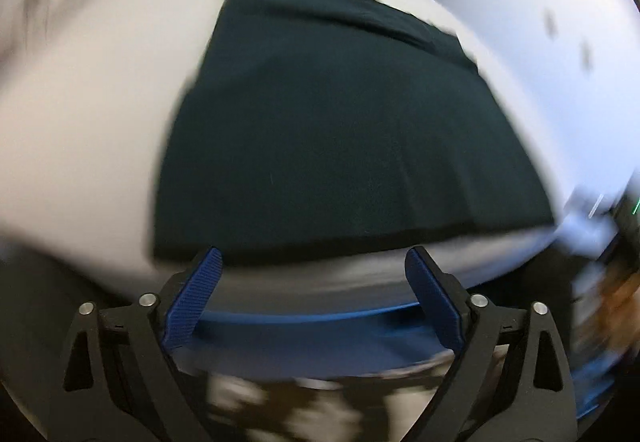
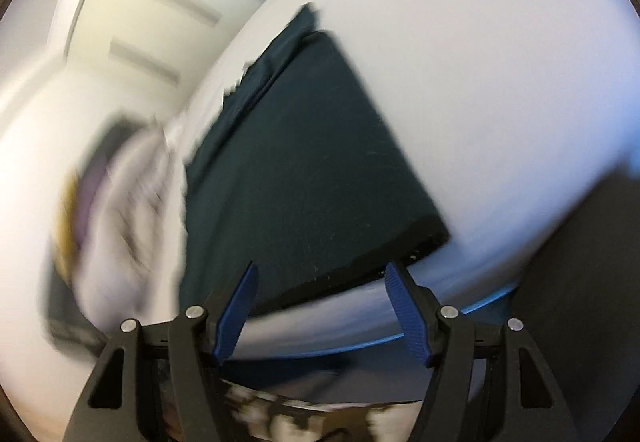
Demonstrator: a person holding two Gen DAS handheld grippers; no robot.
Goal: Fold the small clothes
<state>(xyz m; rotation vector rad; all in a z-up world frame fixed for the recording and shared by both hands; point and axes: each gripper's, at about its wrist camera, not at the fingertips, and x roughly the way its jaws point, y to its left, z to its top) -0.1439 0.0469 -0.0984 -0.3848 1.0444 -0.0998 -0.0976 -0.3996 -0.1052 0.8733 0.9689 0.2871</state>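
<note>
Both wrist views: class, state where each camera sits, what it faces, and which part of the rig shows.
Left wrist view: behind the left tool, facing the dark garment on the white table; its open blue fingers show.
Right wrist view: behind the right tool, tilted, facing the same garment; its open fingers show.
Shared: garment, table.

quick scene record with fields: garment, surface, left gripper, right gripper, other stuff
garment: dark green cloth, folded into a rough rectangle, lying flat with extra layers showing along its far edge
surface: white table
left gripper: left gripper open, nothing between the blue pads, hovering at the cloth's near edge
right gripper: right gripper open, empty, also at the near edge, by the cloth's corner
other stuff: blurred pale pile beside the cloth; too smeared to identify
image quality: both views motion-blurred
</note>
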